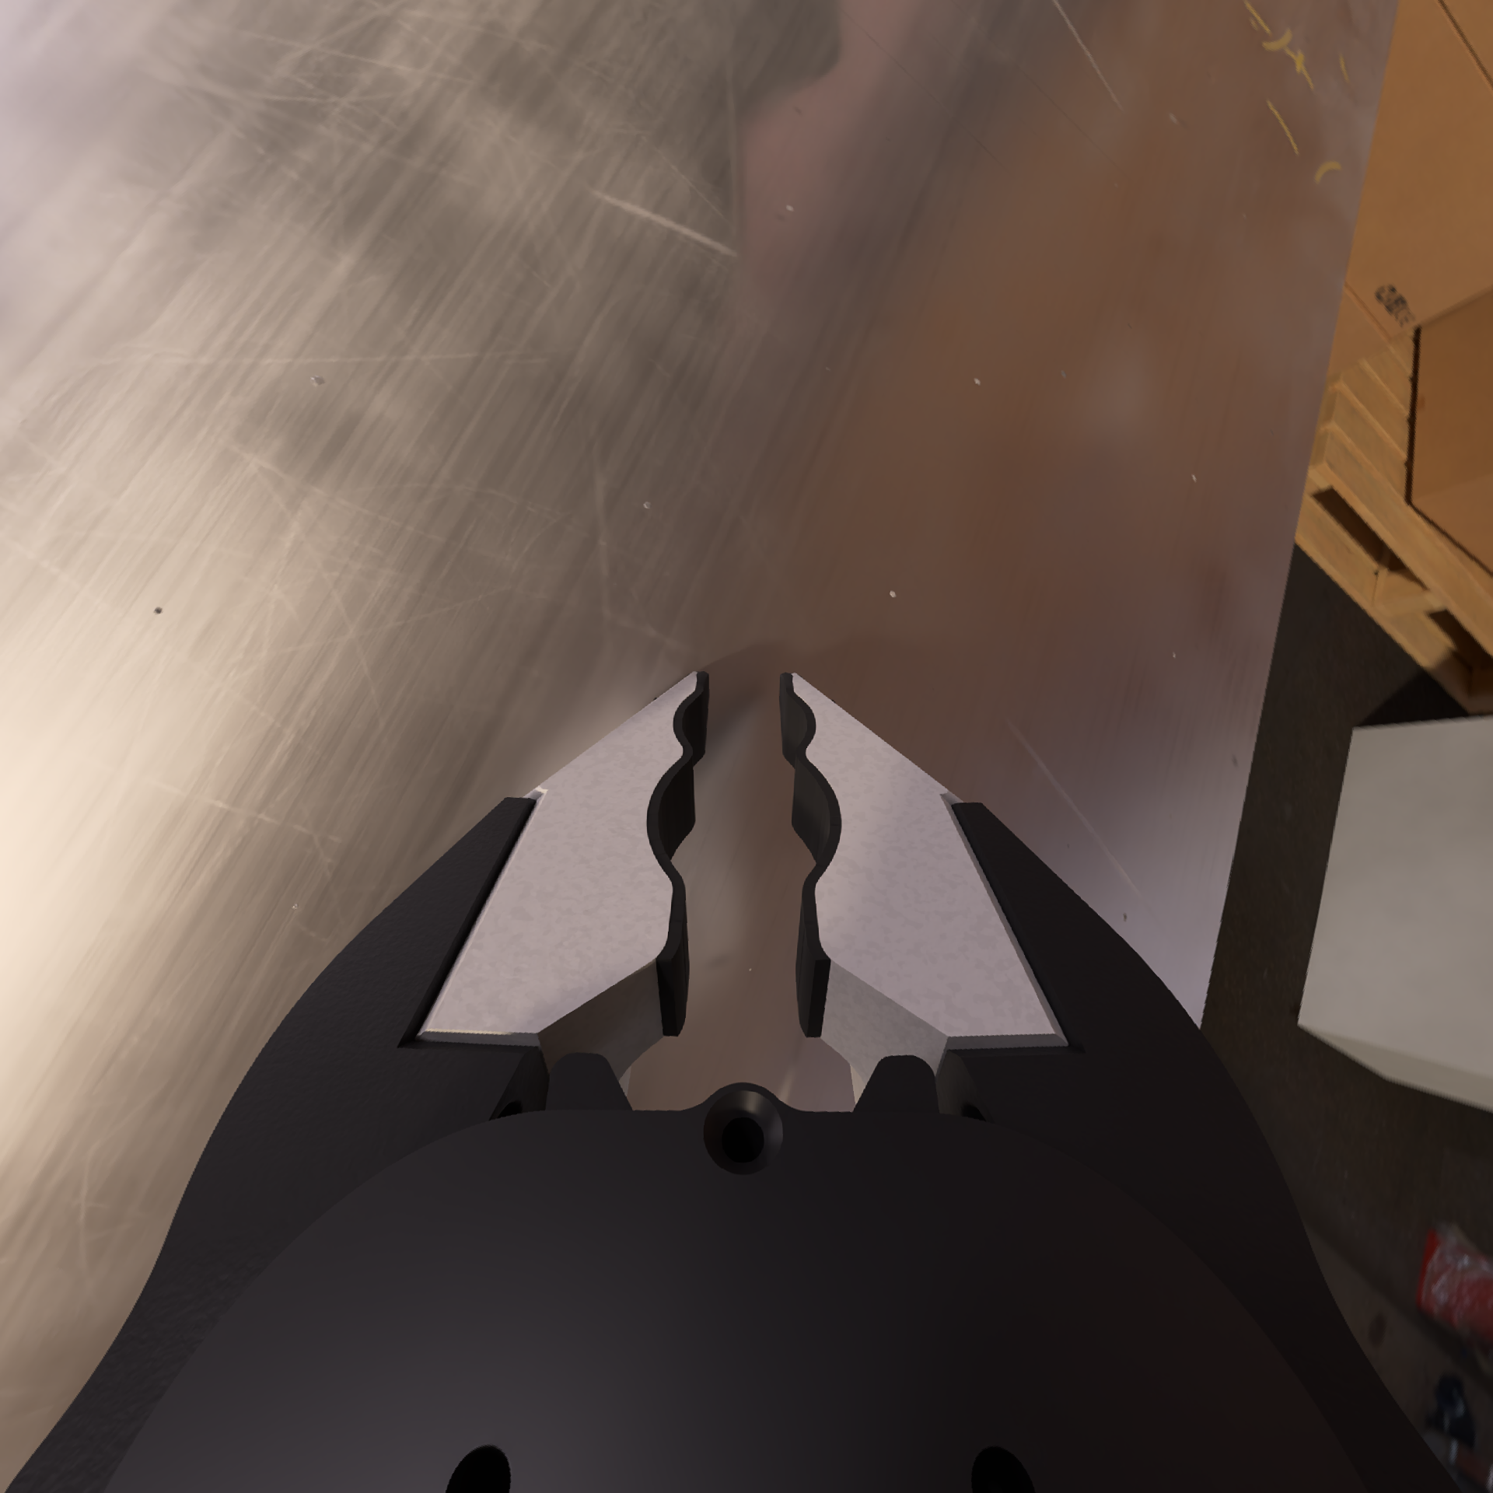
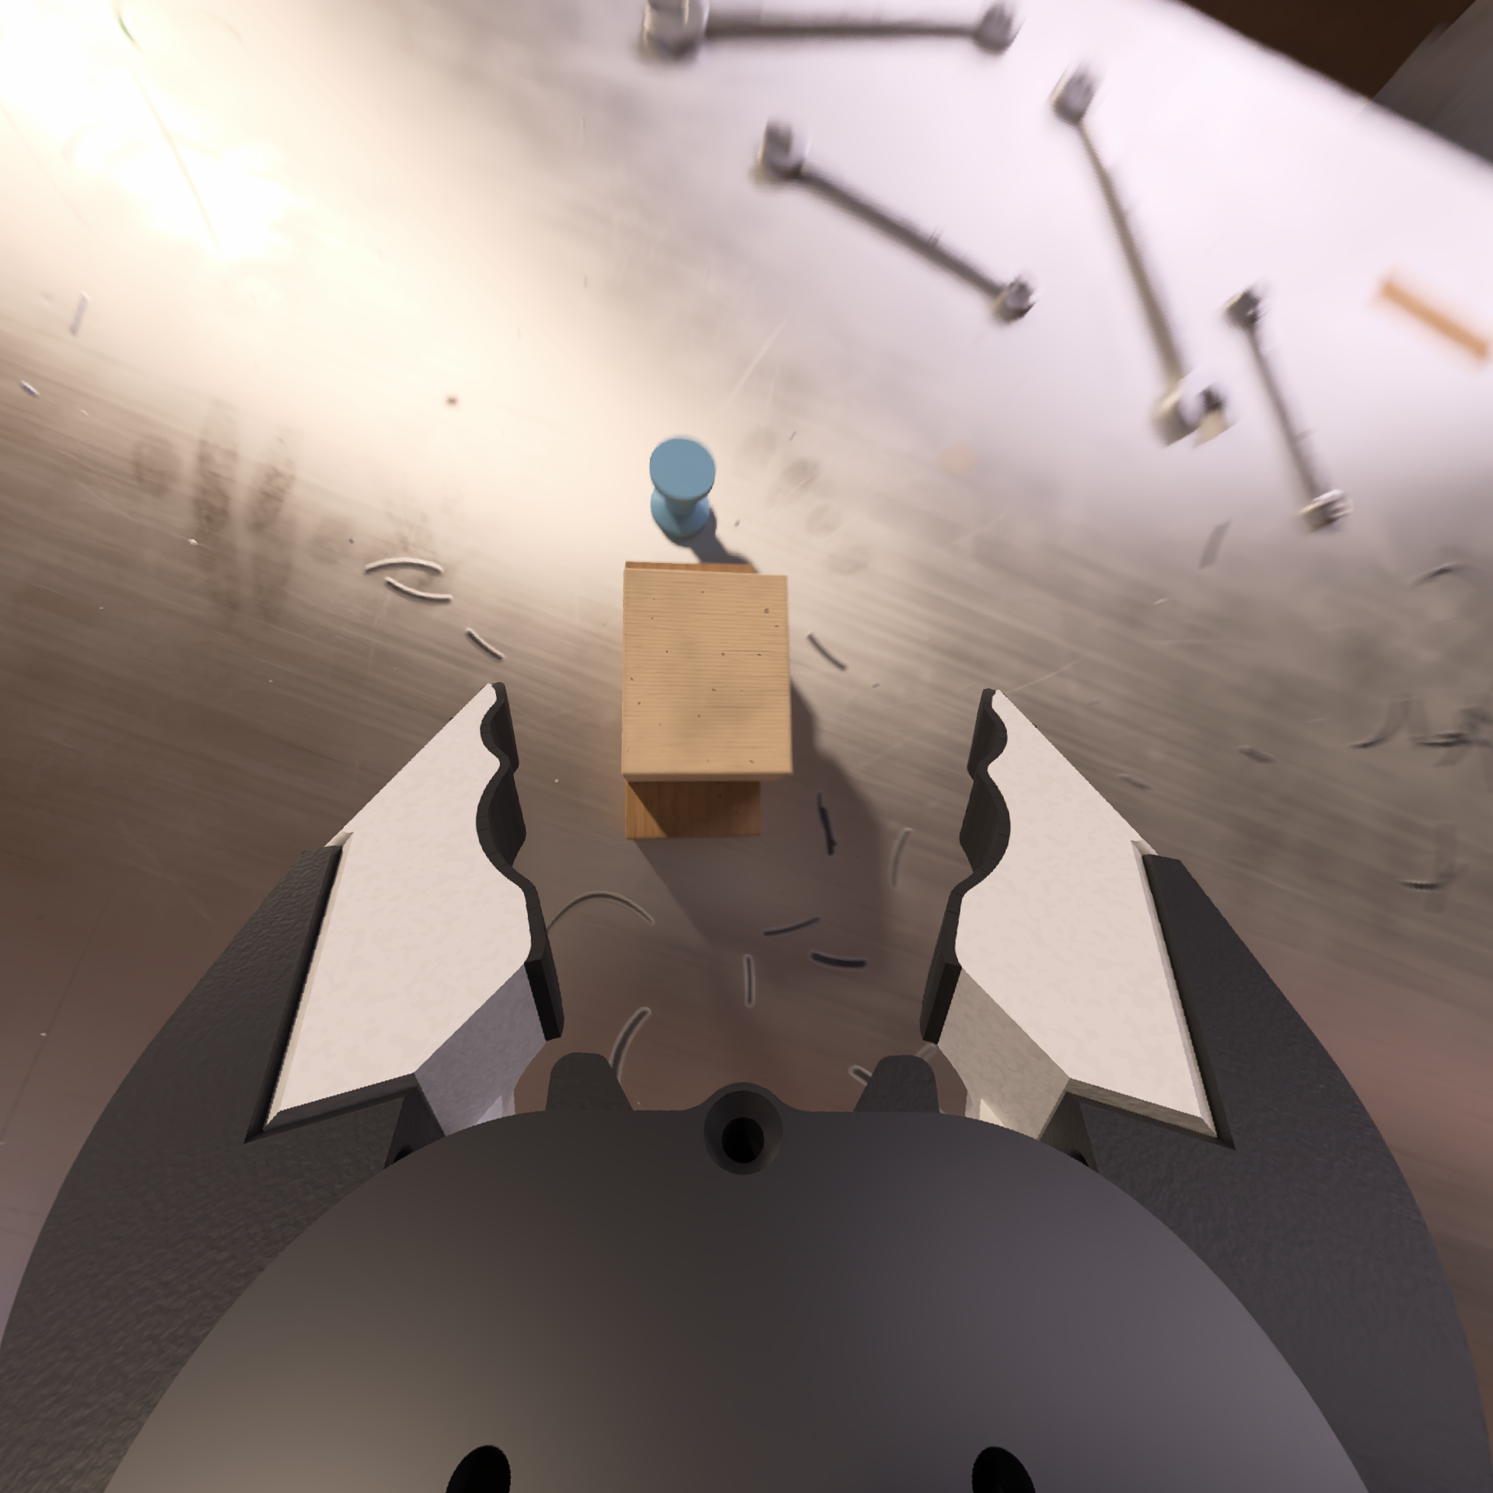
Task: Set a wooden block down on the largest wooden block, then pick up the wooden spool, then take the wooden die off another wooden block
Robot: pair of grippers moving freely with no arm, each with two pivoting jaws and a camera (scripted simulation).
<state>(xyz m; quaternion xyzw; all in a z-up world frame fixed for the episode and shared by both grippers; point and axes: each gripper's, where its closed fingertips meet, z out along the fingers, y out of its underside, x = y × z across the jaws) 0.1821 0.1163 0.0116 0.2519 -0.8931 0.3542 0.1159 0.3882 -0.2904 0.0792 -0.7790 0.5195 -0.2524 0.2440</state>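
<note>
In the right wrist view a light wooden block [image 2: 704, 675] lies on top of a darker wooden block [image 2: 695, 808] on the scratched metal table [image 2: 323, 646]. A blue spool [image 2: 683, 489] stands upright just beyond them. My right gripper [image 2: 742, 703] is open and empty, hovering above the near end of the stack with a finger on each side. My left gripper [image 1: 744, 687] has its jaws almost together with nothing between them, over bare metal table [image 1: 404, 404]. No die shows in either view.
Several wrenches [image 2: 893, 222] lie at the table's far right. In the left wrist view the table edge runs down the right side; beyond it are cardboard boxes on a pallet [image 1: 1422, 404] and a white box [image 1: 1406, 889].
</note>
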